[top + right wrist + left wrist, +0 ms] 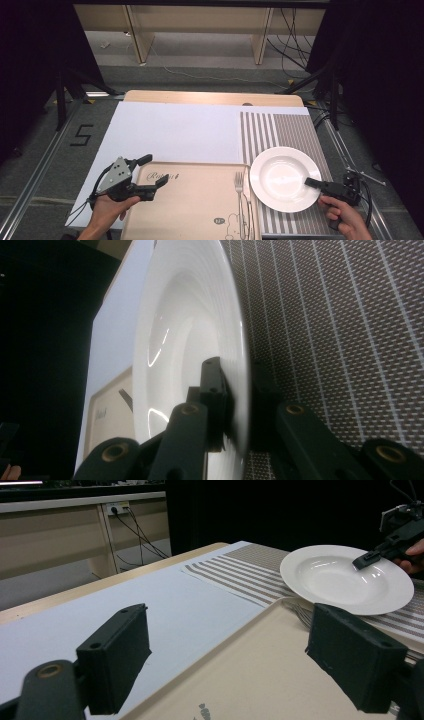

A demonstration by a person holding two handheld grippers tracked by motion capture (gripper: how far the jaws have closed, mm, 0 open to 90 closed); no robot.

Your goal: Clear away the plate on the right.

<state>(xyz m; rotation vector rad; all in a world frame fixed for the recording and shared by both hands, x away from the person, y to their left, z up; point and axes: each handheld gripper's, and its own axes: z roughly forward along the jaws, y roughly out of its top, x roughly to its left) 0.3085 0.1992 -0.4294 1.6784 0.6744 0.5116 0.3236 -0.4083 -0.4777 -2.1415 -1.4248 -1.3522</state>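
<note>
A white deep plate (282, 177) lies over the striped placemat (285, 130) at the front right, its left edge by the tray. My right gripper (314, 182) is shut on the plate's right rim, one jaw over the rim and one under it. The right gripper view shows the rim (235, 340) pinched between the black pads (212, 390). My left gripper (152, 172) hovers open over the tray's back left corner, with nothing between its jaws. From the left gripper view the plate (345, 577) and the right gripper (367, 560) lie ahead.
A beige tray (195, 210) lies at the front centre with a fork (240, 190) along its right side, close to the plate. A white sheet (175, 130) covers the table's left and middle. Cables and table legs stand on the floor behind.
</note>
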